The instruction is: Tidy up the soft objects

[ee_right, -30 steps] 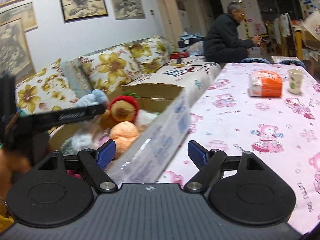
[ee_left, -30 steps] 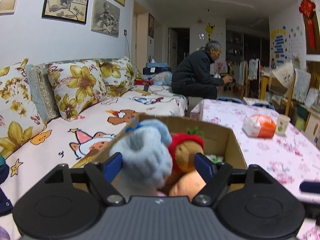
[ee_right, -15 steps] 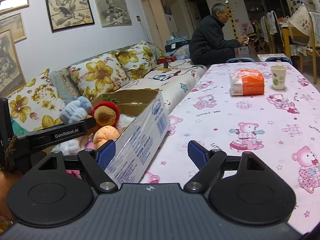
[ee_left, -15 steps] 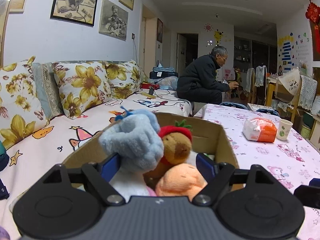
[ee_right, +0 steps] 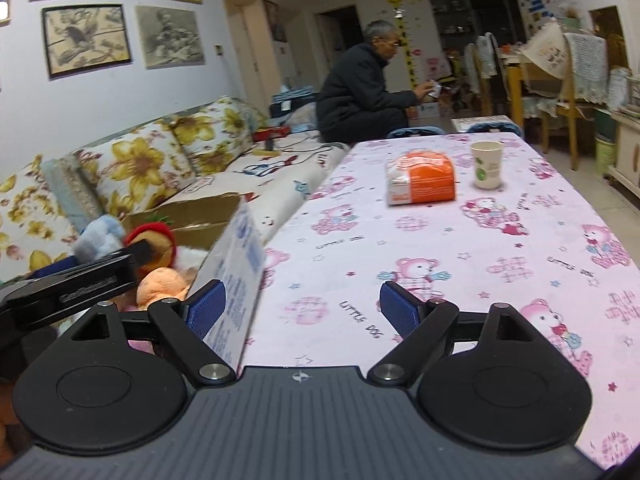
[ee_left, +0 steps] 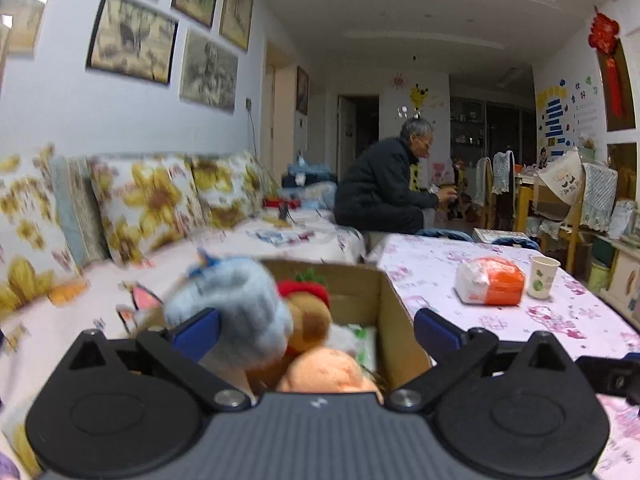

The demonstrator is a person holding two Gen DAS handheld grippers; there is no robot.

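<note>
Three plush toys fill the cardboard box (ee_left: 394, 304) beside our table, the blue plush toy (ee_left: 236, 308) between our left gripper (ee_left: 316, 330) whose jaws just spread wide, while our right gripper (ee_right: 302, 306) gapes empty.

fuzzy plush toys (ee_left: 236, 312), matt cardboard box (ee_left: 400, 320)

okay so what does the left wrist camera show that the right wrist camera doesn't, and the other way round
Only the left wrist view shows the left gripper head-on; its jaws have just been opening and stand wide, with the blue plush between them, unpinched. It also looks into the cardboard box from behind.

Only the right wrist view shows the right gripper open over the pink tablecloth, and the box's printed outer side.

Both show the orange plush, the orange package and the paper cup.
</note>
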